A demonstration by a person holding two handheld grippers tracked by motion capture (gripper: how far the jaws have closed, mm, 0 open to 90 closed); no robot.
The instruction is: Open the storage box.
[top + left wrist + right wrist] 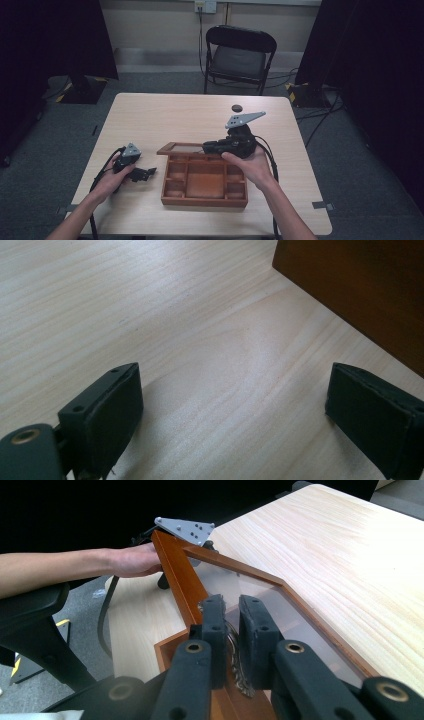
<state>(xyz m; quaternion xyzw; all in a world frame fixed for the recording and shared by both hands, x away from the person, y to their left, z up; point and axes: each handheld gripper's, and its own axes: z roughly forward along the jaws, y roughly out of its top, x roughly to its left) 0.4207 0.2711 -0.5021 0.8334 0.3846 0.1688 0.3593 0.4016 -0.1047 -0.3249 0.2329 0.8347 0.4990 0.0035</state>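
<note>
A pale wooden table (165, 112) carried a brown wooden box (204, 183) with open compartments, set toward the near edge and slightly right of centre. Its glazed lid (181, 148), a wooden frame around a clear pane, stood raised off the box at the far side, hinged back and tilted. In the right gripper view the lid (240, 587) ran away from the camera with the pane seen almost edge-on.

The person's right forearm entered from the bottom edge of the high view and angled up and leftward over the box's right side. The right hand (252, 165) was turned palm up beneath the right gripper (207, 147), which lay roughly level and pointed left toward the lid. In the right gripper view the right gripper (233, 625) had its jaws drawn close together on a small ornate metal clasp (239, 675) at the lid's near edge, the pads pressing it from both sides.

The left forearm came in at the lower left. The left hand (112, 177) rested on the table left of the box, wrapped around the left gripper (145, 174), which pointed right toward the box's left wall. In the left gripper view the left gripper (232, 410) had its jaws standing wide apart over bare tabletop, holding nothing, with the box wall (370, 295) just beyond.

A small dark disc (236, 107) lay on the table beyond the lid.
</note>
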